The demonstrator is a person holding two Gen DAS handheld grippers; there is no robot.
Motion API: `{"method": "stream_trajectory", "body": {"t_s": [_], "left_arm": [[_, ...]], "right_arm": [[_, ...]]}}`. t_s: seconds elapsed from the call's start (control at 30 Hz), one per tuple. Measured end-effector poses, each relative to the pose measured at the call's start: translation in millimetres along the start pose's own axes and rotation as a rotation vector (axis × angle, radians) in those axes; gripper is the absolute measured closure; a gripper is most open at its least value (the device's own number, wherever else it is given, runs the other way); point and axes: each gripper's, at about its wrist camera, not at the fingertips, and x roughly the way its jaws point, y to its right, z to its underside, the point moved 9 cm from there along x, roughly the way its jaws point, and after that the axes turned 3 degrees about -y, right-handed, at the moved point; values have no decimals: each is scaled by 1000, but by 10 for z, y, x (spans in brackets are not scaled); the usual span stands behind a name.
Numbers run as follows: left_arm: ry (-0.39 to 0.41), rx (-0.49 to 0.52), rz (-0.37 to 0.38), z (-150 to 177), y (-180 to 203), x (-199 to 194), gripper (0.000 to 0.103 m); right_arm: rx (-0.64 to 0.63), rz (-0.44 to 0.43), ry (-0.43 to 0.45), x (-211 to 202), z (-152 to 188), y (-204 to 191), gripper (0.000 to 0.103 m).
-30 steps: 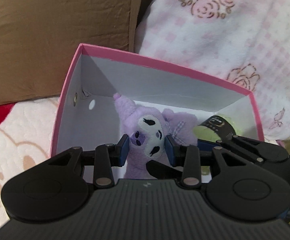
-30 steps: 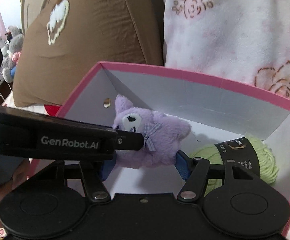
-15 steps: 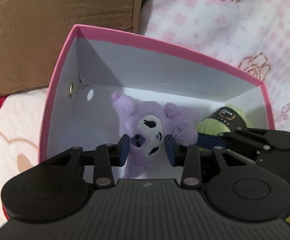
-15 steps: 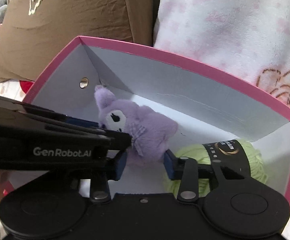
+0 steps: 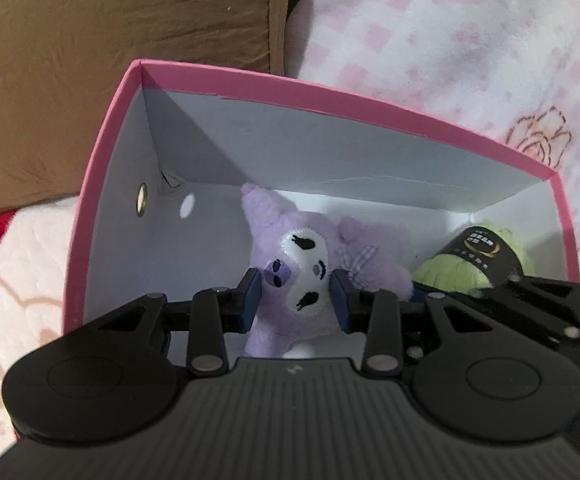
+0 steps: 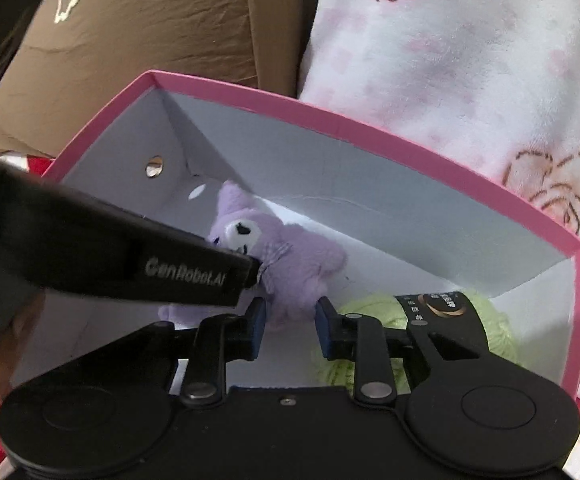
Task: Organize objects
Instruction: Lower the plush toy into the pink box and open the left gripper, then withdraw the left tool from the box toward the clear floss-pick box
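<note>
Left wrist view: looked steeply down into the pink box (image 5: 330, 101) on the bedding. Found the left gripper (image 5: 294, 300) clamped on the head of the purple plush toy (image 5: 310, 256), one blue pad at each cheek, the face turned up to the camera. Saw the toy inside the box, left of the green yarn ball (image 5: 450, 276), its long axis running from the ear at the far wall back toward the gripper.

Right wrist view: showed the right gripper (image 6: 291, 328) drawn fully closed, the toy's lower body at its pad tips; could not tell whether any fabric was pinched. Caught the left gripper reaching in from the left at the bow. Judged the left hand nearer and in charge of any lift.
</note>
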Motion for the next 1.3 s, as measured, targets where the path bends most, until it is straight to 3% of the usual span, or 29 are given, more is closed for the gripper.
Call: {"method": "stream_trajectory", "body": {"t_s": [0.17,0.27,0.37,0.47,0.7,0.8,0.9,1.03,1.3], "left_arm": [[22,1,1,-16,-77,41,59],[22,12,-8,-6,-194,-120,59],[31,31,-8,30,-146,-272,51],[50,49,-11,61,-116,-485,41],[20,136,-19,281,-4,-1082,34],[29,136,-12,369,-4,-1365,34],[29,151,16,477,69,-1553,33],[-23,115,138,772,75,-1753,31],[22,133,143,1111,53,-2191,28]], "right_arm": [[22,-40,47,-257,11,-45,69],[29,-34,72,-410,72,-73,67],[36,-34,85,-557,126,-85,65],[47,-34,91,-661,203,-125,64],[5,53,80,-935,337,-86,61],[31,37,104,-1214,434,-33,60],[68,31,124,-1423,500,-53,58],[84,36,146,-1618,631,-128,51],[102,58,142,-1961,834,-214,42]]}}
